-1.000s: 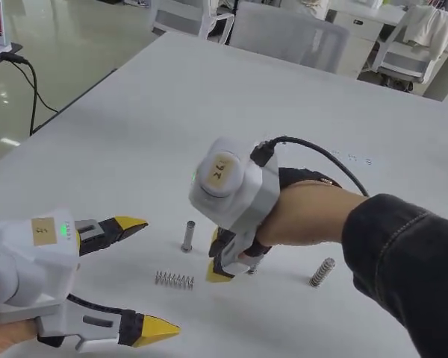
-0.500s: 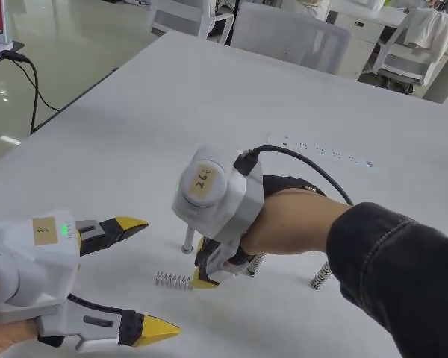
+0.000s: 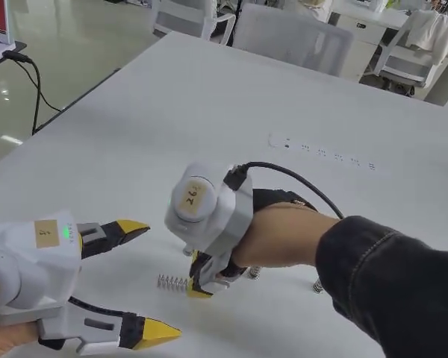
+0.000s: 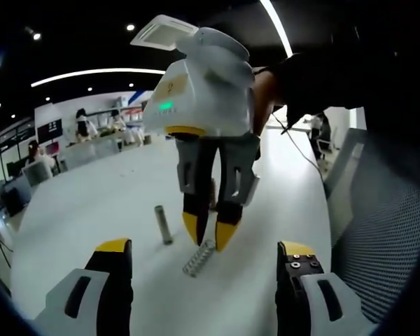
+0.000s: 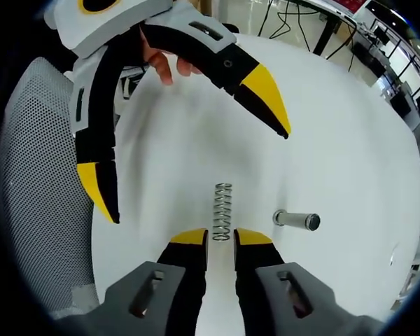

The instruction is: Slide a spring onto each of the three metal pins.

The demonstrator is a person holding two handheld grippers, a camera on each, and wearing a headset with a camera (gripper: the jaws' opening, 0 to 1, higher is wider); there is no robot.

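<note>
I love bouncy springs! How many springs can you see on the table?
3. One spring lies flat by the right tongs' tips; a second spring peeks out under the hand; a third spring beside the sleeve. Both are partly hidden.

White housings and black, yellow-tipped jaws mark both tools: the left gripper [image 3: 161, 277] shows a green light [image 3: 64, 233], the right gripper [image 3: 198, 287] a tan sticker [image 3: 192, 198] numbered 26 and a black cable [image 3: 299, 179]. The person wears a dark denim sleeve [image 3: 388, 291].

Your headset camera looks down over the table [image 3: 209, 97] from its near edge. Your left gripper view faces right, the right one left, both low and close; all share the spring [image 3: 172, 283].
</note>
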